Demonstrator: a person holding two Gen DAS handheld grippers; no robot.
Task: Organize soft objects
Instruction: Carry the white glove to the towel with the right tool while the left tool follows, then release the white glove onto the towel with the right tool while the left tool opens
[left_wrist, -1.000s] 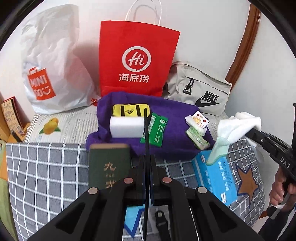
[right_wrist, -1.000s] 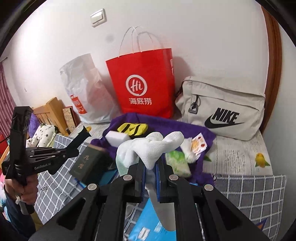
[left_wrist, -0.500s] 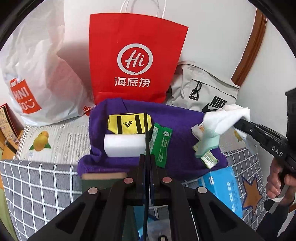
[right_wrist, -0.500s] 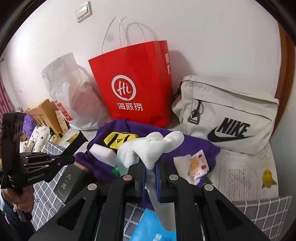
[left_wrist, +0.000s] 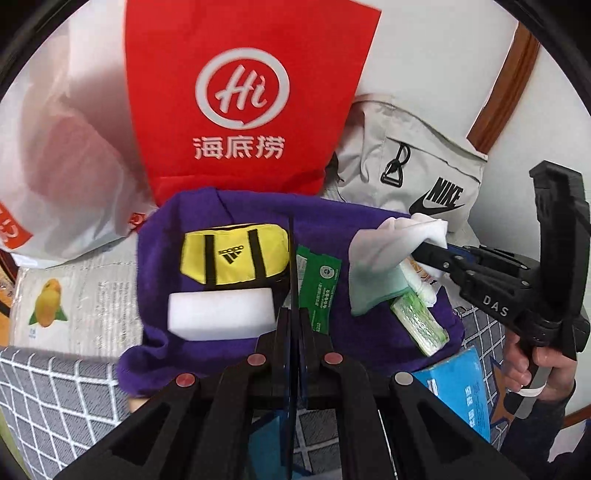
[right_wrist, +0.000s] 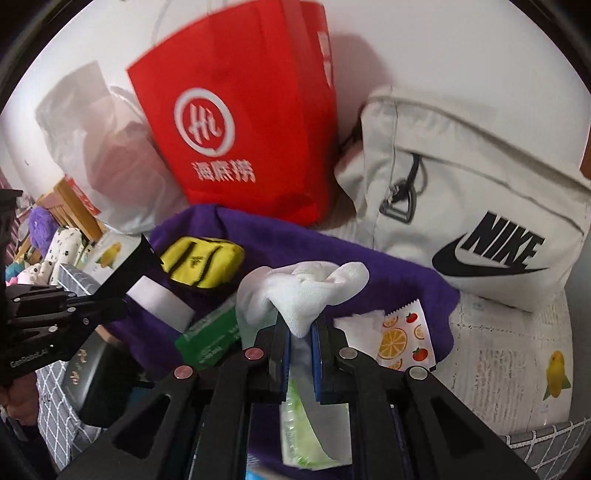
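Note:
My right gripper (right_wrist: 300, 326) is shut on a white sock (right_wrist: 306, 291) and holds it over the right half of the purple towel (right_wrist: 406, 284). In the left wrist view the sock (left_wrist: 384, 254) hangs from that gripper (left_wrist: 430, 254) above the towel (left_wrist: 343, 218). My left gripper (left_wrist: 291, 312) is shut and empty, just over the towel's near edge. On the towel lie a yellow adidas pouch (left_wrist: 234, 254), a white sponge block (left_wrist: 221, 314), a green packet (left_wrist: 321, 284) and a green tissue pack (left_wrist: 419, 325).
A red paper bag (left_wrist: 240, 99), a white plastic bag (left_wrist: 62, 155) and a beige Nike bag (left_wrist: 417, 170) stand against the wall behind the towel. A blue box (left_wrist: 461, 391) lies at the front right. A fruit-print wipe packet (right_wrist: 404, 338) lies on the towel's right edge.
Both grippers have moved forward toward the towel. The right gripper has carried the sock from over the blue box to over the towel's right half.

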